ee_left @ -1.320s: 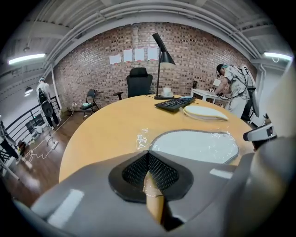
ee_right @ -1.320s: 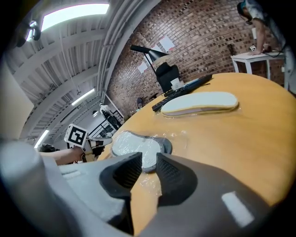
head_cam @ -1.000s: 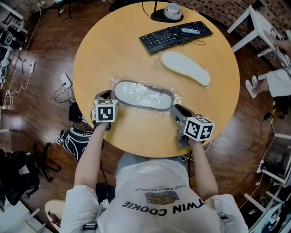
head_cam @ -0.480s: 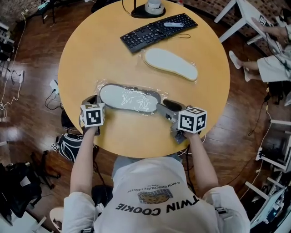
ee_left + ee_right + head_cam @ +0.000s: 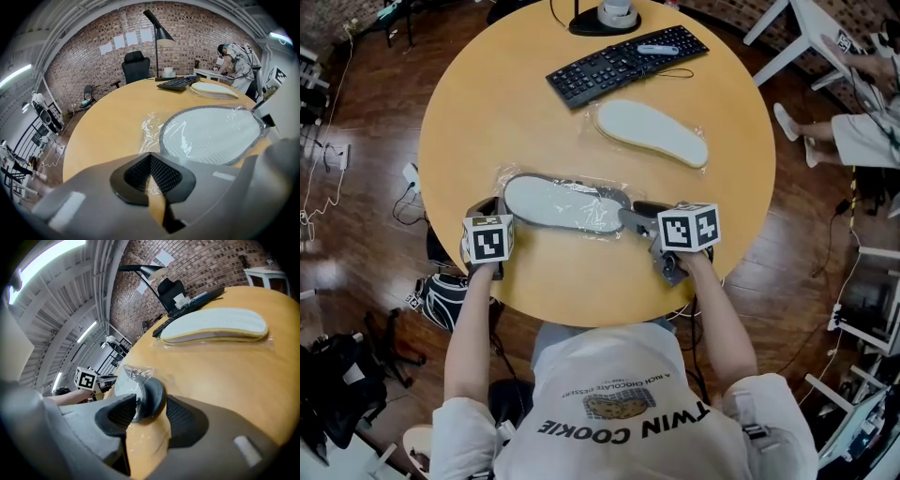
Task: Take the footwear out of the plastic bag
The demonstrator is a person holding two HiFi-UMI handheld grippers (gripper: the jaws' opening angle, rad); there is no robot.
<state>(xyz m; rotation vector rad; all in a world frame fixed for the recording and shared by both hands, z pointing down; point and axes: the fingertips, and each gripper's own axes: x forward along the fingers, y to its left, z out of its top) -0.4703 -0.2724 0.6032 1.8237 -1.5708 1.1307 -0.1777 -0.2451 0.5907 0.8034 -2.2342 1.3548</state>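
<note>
A grey-rimmed slipper with a white sole [image 5: 562,203] lies in a clear plastic bag [image 5: 508,175] near the front of the round wooden table [image 5: 516,94]. My left gripper [image 5: 487,208] is at its toe end, and in the left gripper view [image 5: 150,176] the pads are shut on a fold of the bag's film [image 5: 151,129], just short of the slipper [image 5: 211,133]. My right gripper [image 5: 636,216] is at the heel end. There my jaws [image 5: 147,417] stand wide with the bagged heel [image 5: 151,397] between them.
A second pale slipper [image 5: 652,132] lies in its own clear bag farther back. Behind it are a black keyboard [image 5: 628,64] and a lamp base [image 5: 617,14]. A person [image 5: 872,141] sits at a white table on the right.
My right gripper has moved left to the slipper's heel, and its jaws have spread around it. My left gripper has stayed at the toe end of the bag.
</note>
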